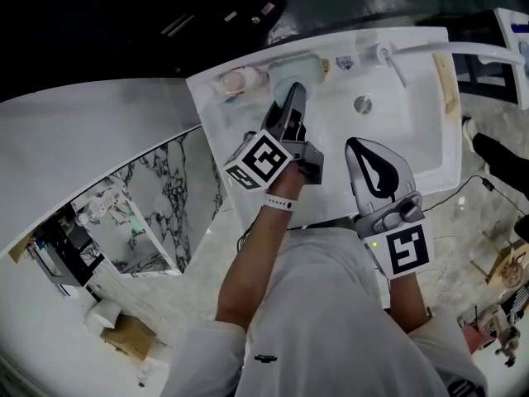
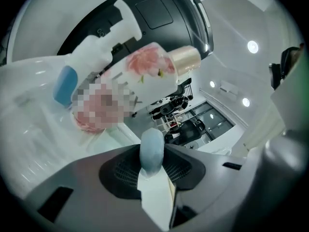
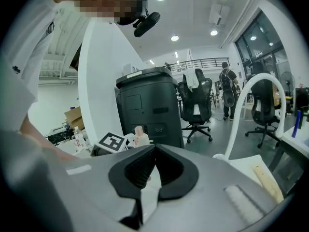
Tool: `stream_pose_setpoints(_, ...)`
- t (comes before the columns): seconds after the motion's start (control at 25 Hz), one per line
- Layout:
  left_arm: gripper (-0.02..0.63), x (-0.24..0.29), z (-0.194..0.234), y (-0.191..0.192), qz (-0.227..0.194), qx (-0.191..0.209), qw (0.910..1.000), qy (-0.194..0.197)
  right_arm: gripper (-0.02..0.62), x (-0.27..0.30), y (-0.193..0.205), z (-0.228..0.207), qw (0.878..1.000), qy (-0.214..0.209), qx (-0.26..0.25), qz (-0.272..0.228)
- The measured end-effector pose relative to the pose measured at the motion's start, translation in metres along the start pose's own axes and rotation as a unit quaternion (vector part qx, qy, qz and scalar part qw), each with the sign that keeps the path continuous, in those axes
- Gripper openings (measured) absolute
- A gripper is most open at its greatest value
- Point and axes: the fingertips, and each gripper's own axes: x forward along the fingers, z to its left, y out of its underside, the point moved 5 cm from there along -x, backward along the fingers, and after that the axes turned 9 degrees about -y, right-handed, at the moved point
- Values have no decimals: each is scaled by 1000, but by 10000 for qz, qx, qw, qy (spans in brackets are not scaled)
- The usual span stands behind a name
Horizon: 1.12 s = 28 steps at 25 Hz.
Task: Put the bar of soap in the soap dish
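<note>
A pale blue bar of soap (image 2: 151, 151) stands on edge between the jaws of my left gripper (image 2: 153, 148), which is shut on it. In the head view the left gripper (image 1: 295, 91) reaches over the sink's back left corner. Its tips are just short of a pale rounded soap dish (image 1: 299, 69) on the rim, and they hide the soap. My right gripper (image 1: 358, 144) hovers over the basin, its jaws (image 3: 154, 149) together and holding nothing.
A bottle with a pink flower label (image 1: 240, 81) (image 2: 145, 66) lies on the rim left of the dish. The faucet (image 1: 388, 56) and the drain (image 1: 363, 103) are to the right. The white sink (image 1: 430, 131) drops off at its front edge. A black bin (image 3: 147, 108) stands behind.
</note>
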Motion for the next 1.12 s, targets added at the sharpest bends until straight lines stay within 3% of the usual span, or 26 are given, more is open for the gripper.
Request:
stream_pose_setpoints(0.6,126,50,18,7,309,275,9978,-527,-2,2,17,-20,9995,189,209,104)
stream_pose_setpoints(0.88,149,42,16,-4,132,452,9972,-579,-2,2,19,-13,9995,103,272,87)
stream_pose_setpoints(1.0,149,35,20,-8,92,501,9959,-751,-2,0,23,-7,9996,-70,232,141)
stream_pose_setpoints(1.12,153,28,27,-9,76,464,9939,-995,-2,3,16,-7,9996,68,267,7)
